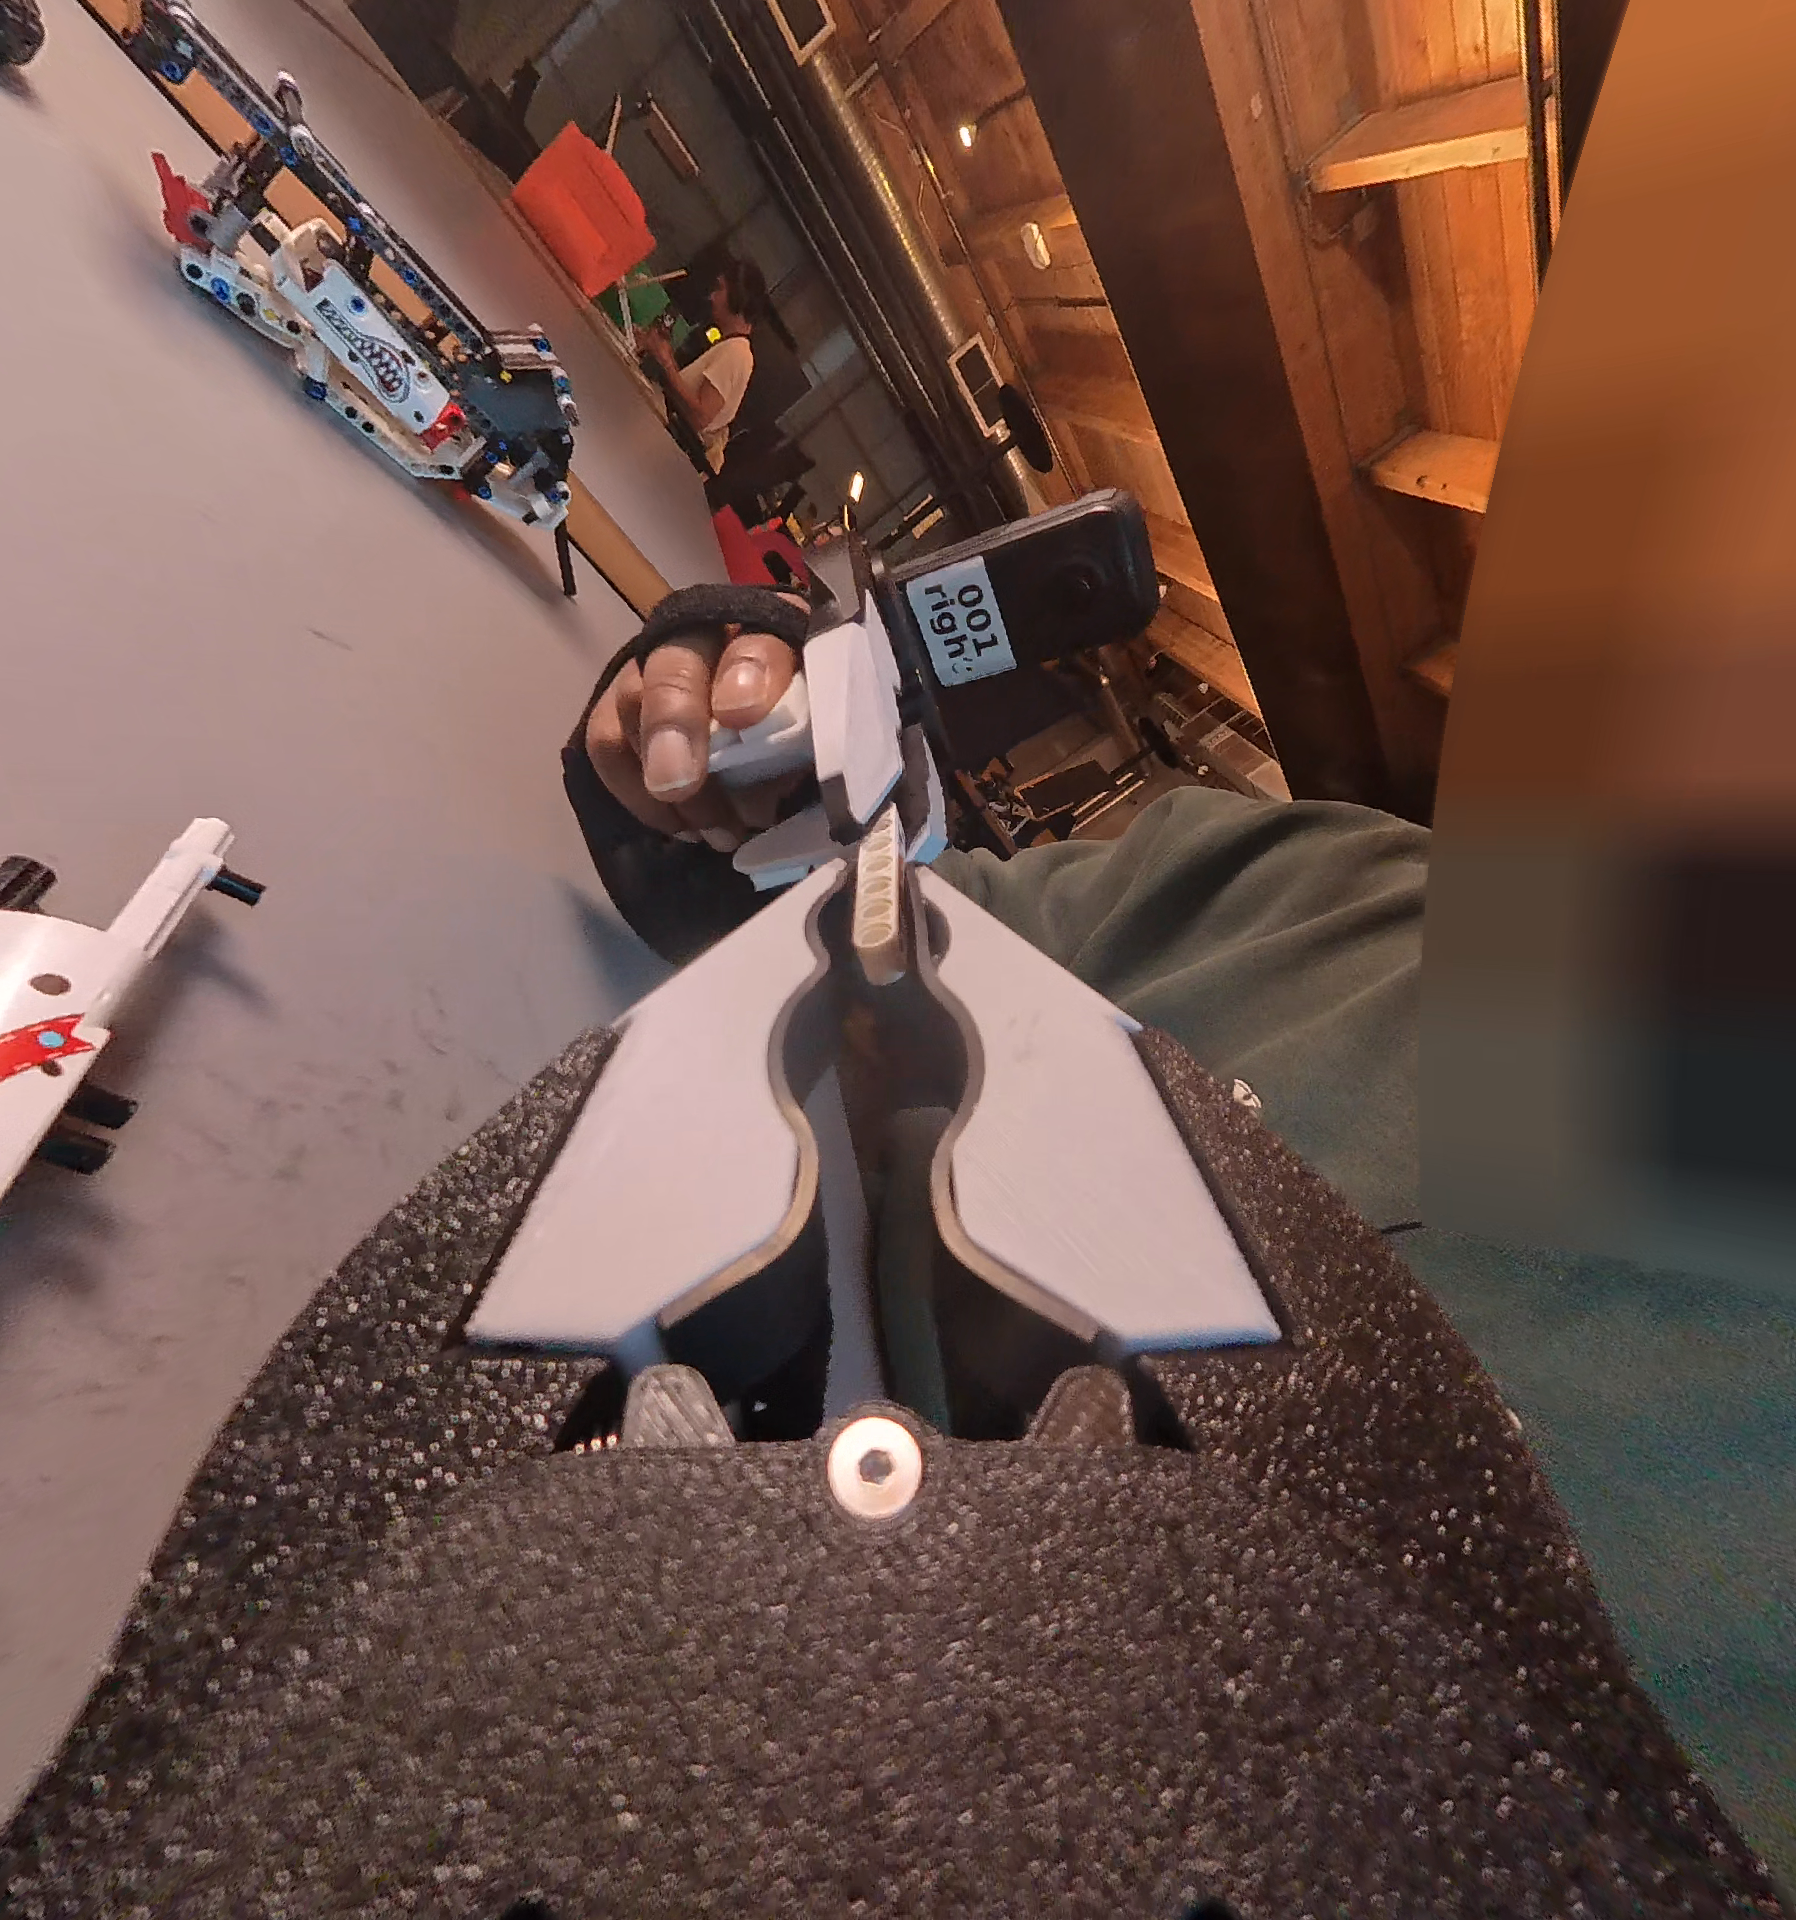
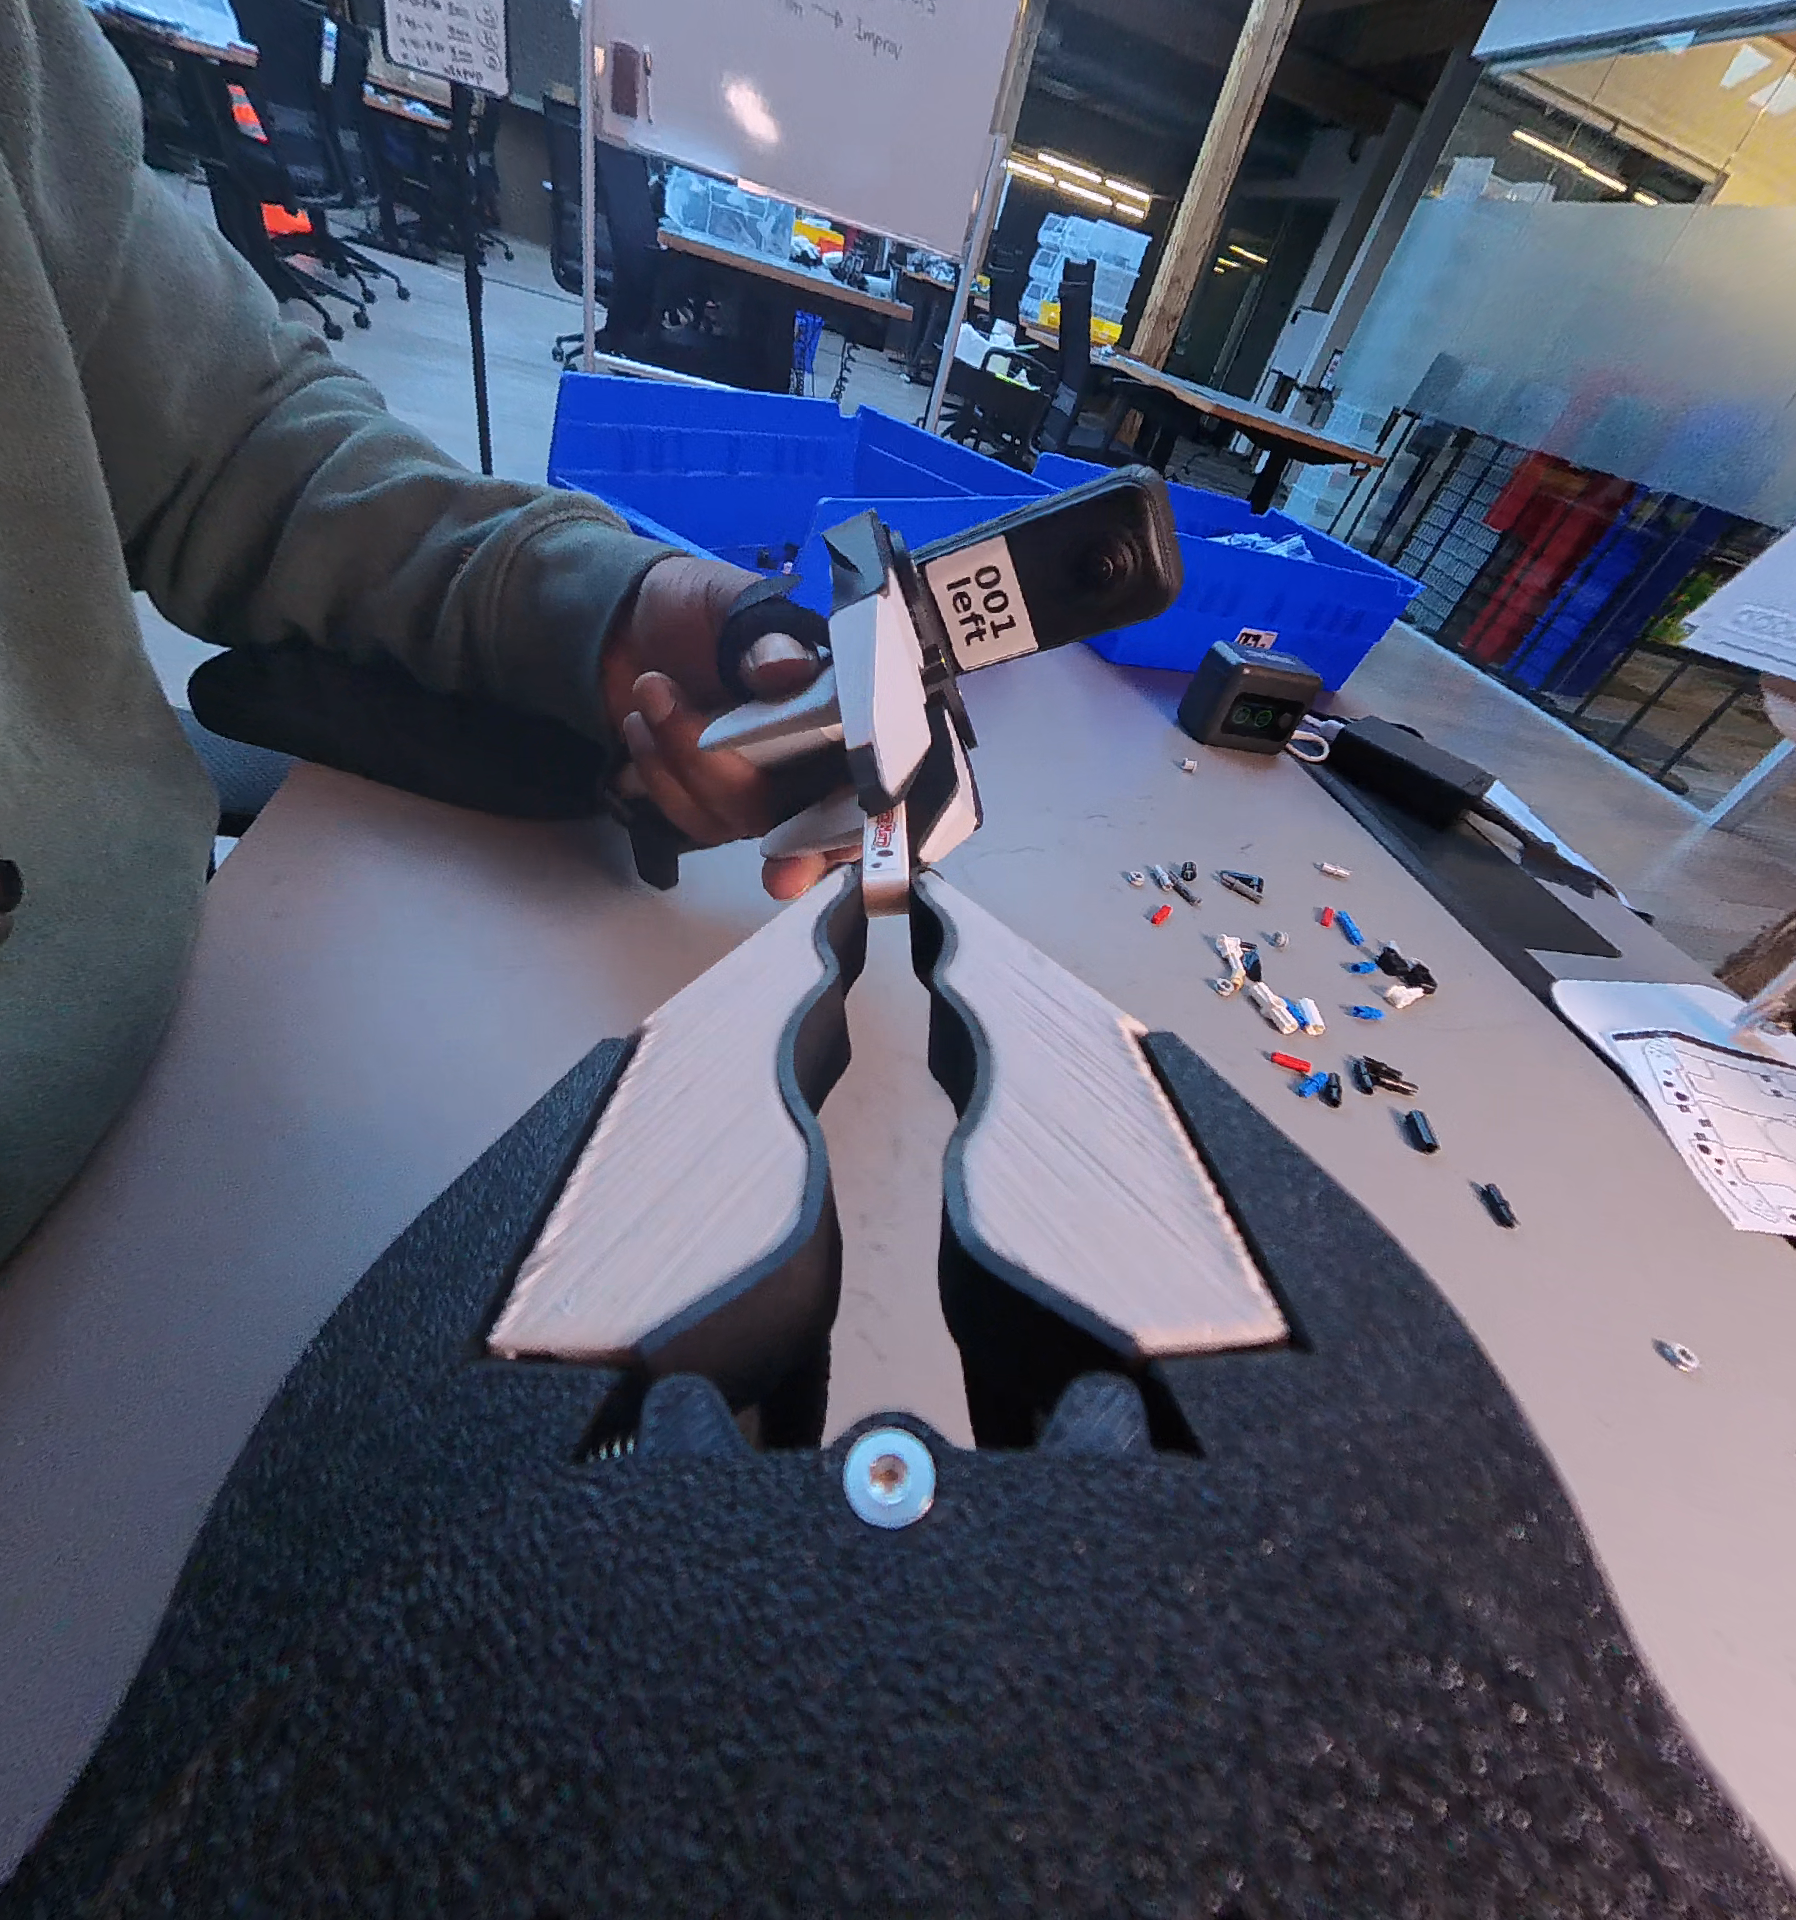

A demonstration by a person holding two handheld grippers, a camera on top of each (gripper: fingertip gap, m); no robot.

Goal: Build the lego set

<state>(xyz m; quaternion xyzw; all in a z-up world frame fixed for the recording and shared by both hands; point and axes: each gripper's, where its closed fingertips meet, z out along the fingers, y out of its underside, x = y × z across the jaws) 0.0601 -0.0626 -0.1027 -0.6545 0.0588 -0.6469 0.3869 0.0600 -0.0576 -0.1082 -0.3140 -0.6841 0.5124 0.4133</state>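
1. Two grippers meet tip to tip on one piece: a white beam [image 1: 881,920] with a row of holes, held in the air above the grey table [image 1: 250,675], near the person's chest.
2. Left gripper [image 1: 878,935]: its jaws are closed on the near end of the beam, whose long axis runs straight out along the fingers.
3. Right gripper [image 2: 886,894]: its jaws pinch the other end of the same beam [image 2: 886,862], so the piece bridges the two tools with almost no bare length between them.
4. Neither hand is nearer, since both already have it. Any coming pull, twist or hand-over would turn on that shared axis, and I judge one grip must loosen first.
5. Only the left wrist view shows the half-built model [image 1: 374,343] lying well beyond the beam on the table, and a white printed panel [image 1: 32,1049] off to the beam's left.
6. Only the right wrist view shows the loose pins [image 2: 1299,987] scattered right of the beam, the instruction sheet [image 2: 1756,1132] beyond them, and blue bins [image 2: 1237,592] behind.
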